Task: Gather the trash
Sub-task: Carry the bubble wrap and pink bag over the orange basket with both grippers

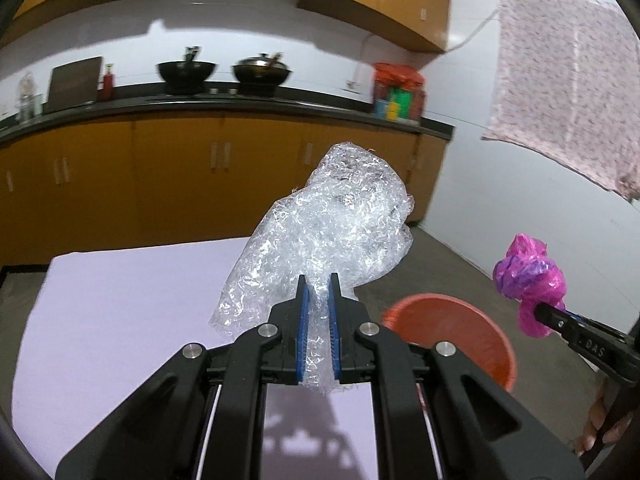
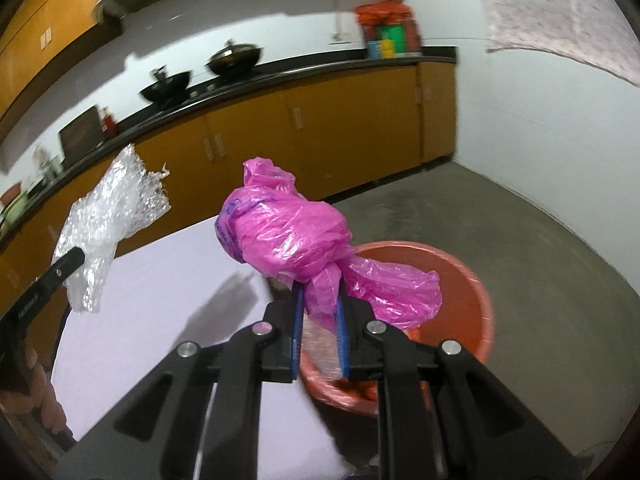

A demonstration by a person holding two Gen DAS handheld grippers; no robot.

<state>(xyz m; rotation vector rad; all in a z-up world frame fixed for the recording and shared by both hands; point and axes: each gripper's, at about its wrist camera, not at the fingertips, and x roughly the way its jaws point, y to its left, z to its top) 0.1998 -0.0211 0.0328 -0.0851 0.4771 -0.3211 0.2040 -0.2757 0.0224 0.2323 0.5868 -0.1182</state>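
Observation:
My left gripper (image 1: 318,280) is shut on a crumpled clear plastic wrap (image 1: 336,220) and holds it in the air above the lilac table (image 1: 120,320). My right gripper (image 2: 320,290) is shut on a knotted pink plastic bag (image 2: 288,232), held above the rim of an orange-red bucket (image 2: 472,280). The left view shows the pink bag (image 1: 528,276) at the right, with the bucket (image 1: 452,328) between the two grippers. The right view shows the clear wrap (image 2: 108,216) at the left, pinched in the left gripper.
The bucket stands on the grey concrete floor (image 2: 520,220) beside the table's right edge. Orange cabinets (image 1: 180,184) under a dark counter with two woks (image 1: 224,70) run along the back wall. A patterned cloth (image 1: 568,80) hangs on the white wall at right.

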